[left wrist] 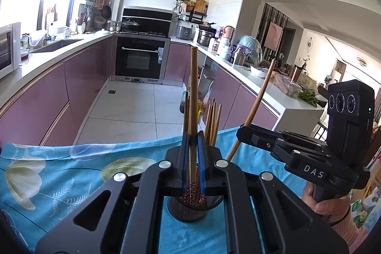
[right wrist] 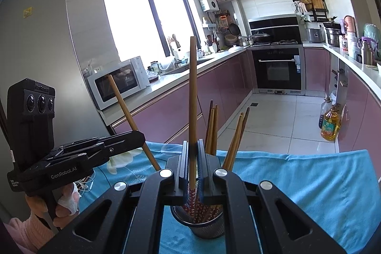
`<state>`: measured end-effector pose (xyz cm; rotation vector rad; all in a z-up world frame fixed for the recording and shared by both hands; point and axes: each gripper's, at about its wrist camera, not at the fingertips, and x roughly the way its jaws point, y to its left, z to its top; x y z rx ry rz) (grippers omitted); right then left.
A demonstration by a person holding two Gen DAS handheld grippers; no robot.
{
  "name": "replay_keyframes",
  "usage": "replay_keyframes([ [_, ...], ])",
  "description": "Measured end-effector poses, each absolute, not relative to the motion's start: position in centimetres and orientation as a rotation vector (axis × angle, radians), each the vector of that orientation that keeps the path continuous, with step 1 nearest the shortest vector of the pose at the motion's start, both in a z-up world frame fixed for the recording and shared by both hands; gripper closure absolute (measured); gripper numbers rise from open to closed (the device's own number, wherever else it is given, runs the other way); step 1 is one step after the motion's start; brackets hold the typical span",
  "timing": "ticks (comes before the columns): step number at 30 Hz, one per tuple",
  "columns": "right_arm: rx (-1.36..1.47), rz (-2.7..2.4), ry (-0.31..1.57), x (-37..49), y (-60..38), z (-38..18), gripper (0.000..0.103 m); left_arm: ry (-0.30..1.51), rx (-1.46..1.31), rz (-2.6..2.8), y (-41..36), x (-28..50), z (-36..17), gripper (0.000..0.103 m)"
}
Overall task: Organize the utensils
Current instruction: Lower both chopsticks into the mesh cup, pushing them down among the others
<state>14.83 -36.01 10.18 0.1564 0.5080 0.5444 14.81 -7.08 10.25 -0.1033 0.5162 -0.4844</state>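
home kitchen, oven (left wrist: 140, 58), microwave (right wrist: 119, 80), pink cabinets (left wrist: 78, 80)

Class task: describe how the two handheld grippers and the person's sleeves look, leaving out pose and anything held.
Both grippers are matte black with silver bolts and blue finger pads. The left gripper reads "GenRobot.AI"; the right gripper reads "DAS". Each carries a three-lens camera block. The sleeves are pink knit.

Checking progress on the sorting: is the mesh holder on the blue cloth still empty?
No, the mesh holder on the blue cloth already has several chopsticks standing in it.

Bright daylight, blown-out window (right wrist: 133, 23), sharp focus, fisheye-bent edges
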Motion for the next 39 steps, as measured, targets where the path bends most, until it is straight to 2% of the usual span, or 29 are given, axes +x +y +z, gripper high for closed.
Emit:
replay_keyframes([
  [39,0.177,0.543,0.562,15.5,-36.0,8.0,0.097,0.591,-0.064,-0.477,-8.1,17.0,7.4,0.095],
])
